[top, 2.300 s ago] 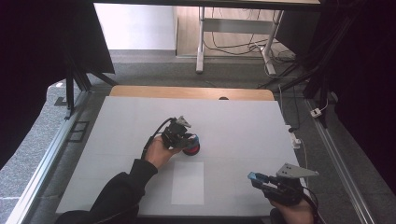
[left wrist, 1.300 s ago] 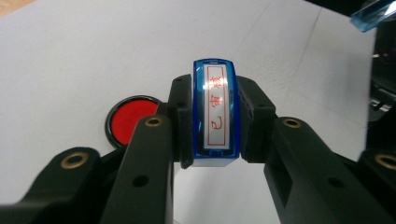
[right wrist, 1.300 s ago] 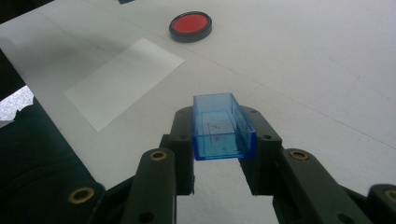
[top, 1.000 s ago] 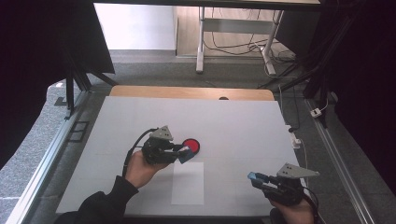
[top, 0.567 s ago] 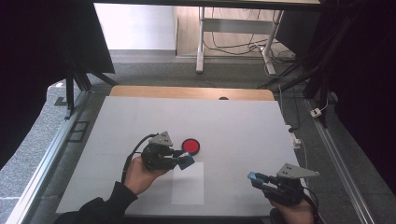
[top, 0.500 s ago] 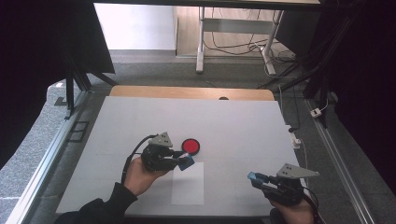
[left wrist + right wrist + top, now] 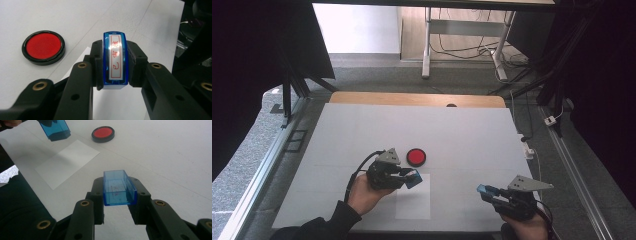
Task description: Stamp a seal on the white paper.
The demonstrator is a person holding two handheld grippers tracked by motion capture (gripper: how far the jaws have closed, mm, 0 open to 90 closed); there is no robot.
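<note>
Blue stamp (image 7: 115,61), transparent-bodied, clamped between the jaws of the left tongs (image 7: 404,176), its face turned to the left gripper view: a white strip inside a red frame carrying red characters too glossy to read with confidence. The stamp hangs above the upper left corner of a white paper sheet (image 7: 413,200) lying near the near edge of the worktop (image 7: 462,130). Just beyond the sheet sits a round red ink pad (image 7: 416,157) in a black rim, uncovered, clear of the stamp and paper. Right tongs (image 7: 492,192), at the near right corner, closed on an open blue stamp cap (image 7: 119,187), hollow side up, with faint marks inside, held well apart from the pad. Nothing lies between stamp and sheet. Worktop: white covering over a wooden board (image 7: 412,99) exposed along the far edge. Surroundings: grey carpet, dark curtains on both sides, a metal table frame (image 7: 428,40) and loose cables (image 7: 457,47) on the floor beyond.
</note>
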